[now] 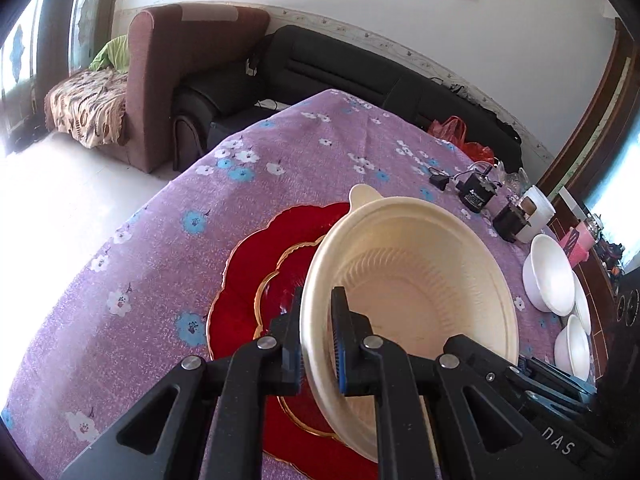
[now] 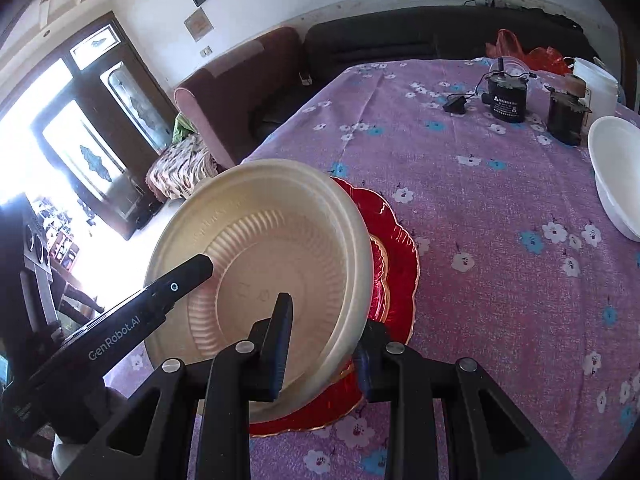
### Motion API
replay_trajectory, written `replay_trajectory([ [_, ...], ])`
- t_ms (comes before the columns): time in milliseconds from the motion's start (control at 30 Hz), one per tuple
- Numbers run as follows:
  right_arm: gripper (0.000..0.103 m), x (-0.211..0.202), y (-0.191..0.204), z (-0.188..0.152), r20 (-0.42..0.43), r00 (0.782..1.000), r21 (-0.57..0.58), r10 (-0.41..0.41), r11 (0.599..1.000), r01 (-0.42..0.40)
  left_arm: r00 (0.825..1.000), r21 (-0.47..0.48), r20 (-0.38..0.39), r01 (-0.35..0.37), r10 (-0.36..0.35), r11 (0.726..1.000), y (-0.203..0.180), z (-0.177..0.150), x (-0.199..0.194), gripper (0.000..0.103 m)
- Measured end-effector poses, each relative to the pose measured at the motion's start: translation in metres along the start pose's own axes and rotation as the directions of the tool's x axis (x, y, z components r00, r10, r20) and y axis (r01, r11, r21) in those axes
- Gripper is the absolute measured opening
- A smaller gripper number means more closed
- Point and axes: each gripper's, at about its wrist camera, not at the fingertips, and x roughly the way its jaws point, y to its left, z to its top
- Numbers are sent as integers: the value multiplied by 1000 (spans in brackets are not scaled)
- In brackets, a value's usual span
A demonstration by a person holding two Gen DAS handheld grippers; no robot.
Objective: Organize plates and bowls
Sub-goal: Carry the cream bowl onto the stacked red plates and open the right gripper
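Observation:
A cream plastic bowl (image 1: 412,280) sits on a red scalloped plate with a gold rim (image 1: 256,280), on the purple flowered tablecloth (image 1: 160,240). My left gripper (image 1: 318,340) is shut on the bowl's near rim, one finger inside, one outside. My right gripper (image 2: 322,344) straddles the opposite rim of the bowl (image 2: 264,264), one finger inside and one outside over the red plate (image 2: 400,264); the jaws stand fairly wide and do not press the rim. The left gripper's body (image 2: 132,320) shows at the left in the right wrist view.
White bowls (image 1: 548,276) stand at the table's right side; one shows in the right wrist view (image 2: 616,176). Black adapters with cables (image 2: 506,98), a white cup (image 2: 596,84) and a red bag (image 2: 536,54) lie at the far end. Sofas stand beyond the table.

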Motion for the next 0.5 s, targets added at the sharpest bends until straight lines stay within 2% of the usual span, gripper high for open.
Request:
replay_trajectory([
  [233,31,27,-6,3,-34,999,-3,-29,1000,29,999,-10,-21,-26,26,1000,5,0,18,13],
  [267,31,28,-5,4,-32,999,-7,-34,999,33,999,-13,-22,-25,25,1000,7,1,20,16],
  [333,31,30,-3,4,-20,998,-19,-52,998,51,1000,-26,-16,-9,9,1000,9,2,17,37],
  [433,31,33,-4,5,-1,998,-18,-64,998,64,1000,-50,7,15,-15,999,13,4,8,52],
  [500,35,33,-5,6,10,998,-12,-59,998,59,999,-54,37,16,-14,998,14,4,-2,56],
])
